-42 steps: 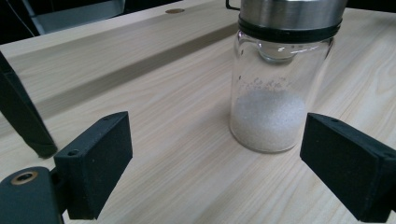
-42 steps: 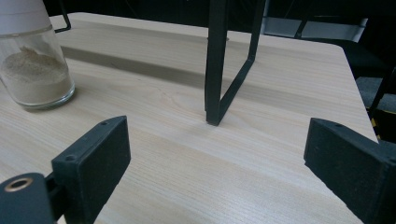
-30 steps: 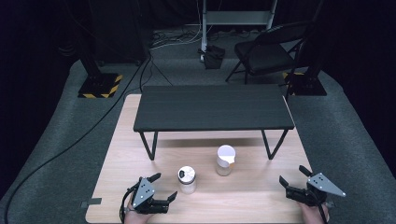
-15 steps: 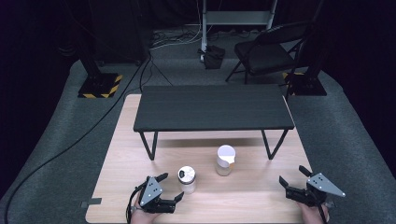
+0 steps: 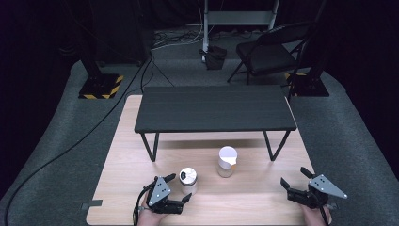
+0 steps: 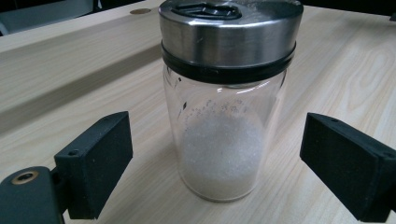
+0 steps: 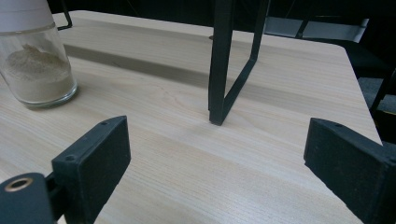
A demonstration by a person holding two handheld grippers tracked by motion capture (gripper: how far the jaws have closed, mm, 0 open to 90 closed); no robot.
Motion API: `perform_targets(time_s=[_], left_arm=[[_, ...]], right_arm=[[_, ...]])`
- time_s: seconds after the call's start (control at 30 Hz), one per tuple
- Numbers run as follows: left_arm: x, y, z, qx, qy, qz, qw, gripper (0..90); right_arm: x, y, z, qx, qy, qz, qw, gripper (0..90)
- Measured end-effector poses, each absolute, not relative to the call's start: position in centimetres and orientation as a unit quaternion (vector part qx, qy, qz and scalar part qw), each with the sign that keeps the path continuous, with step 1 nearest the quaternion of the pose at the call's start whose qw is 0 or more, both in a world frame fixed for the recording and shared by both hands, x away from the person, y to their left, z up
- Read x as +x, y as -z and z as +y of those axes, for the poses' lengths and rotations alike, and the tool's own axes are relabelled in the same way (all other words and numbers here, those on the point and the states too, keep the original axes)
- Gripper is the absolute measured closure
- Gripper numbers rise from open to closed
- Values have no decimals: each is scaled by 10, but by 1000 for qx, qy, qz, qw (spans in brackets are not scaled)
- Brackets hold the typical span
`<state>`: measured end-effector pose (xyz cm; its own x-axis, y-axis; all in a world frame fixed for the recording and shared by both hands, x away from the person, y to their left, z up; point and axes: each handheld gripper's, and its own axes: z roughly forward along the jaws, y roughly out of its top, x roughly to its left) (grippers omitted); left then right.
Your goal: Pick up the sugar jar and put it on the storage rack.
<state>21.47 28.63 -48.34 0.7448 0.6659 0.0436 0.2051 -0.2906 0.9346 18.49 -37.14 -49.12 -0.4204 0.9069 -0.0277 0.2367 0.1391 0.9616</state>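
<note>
A glass shaker with a steel lid holds white grains and stands upright on the wooden table. My left gripper is open, its jaws on either side of the shaker without touching it. A second glass jar with a white lid holds beige powder and stands a little farther back, to the right. Near the table's front right corner my right gripper is open, with nothing between its jaws.
A low black bench stands across the middle of the table; one of its legs rises ahead of the right gripper. A black chair and stand bases sit on the carpet beyond.
My left gripper has slid to the right along the front of the table and now brackets the steel-lidded shaker. The right gripper has stayed still.
</note>
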Motion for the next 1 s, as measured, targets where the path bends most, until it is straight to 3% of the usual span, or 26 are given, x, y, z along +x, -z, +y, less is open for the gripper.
perform_targets(time_s=[0.5, 1.0], left_arm=[[229, 482, 275, 774, -202, 284, 529, 122], [232, 485, 269, 766, -204, 288, 537, 309]], right_arm=[[185, 491, -371, 422, -503, 677, 333, 65], [185, 491, -371, 422, -503, 677, 333, 65]])
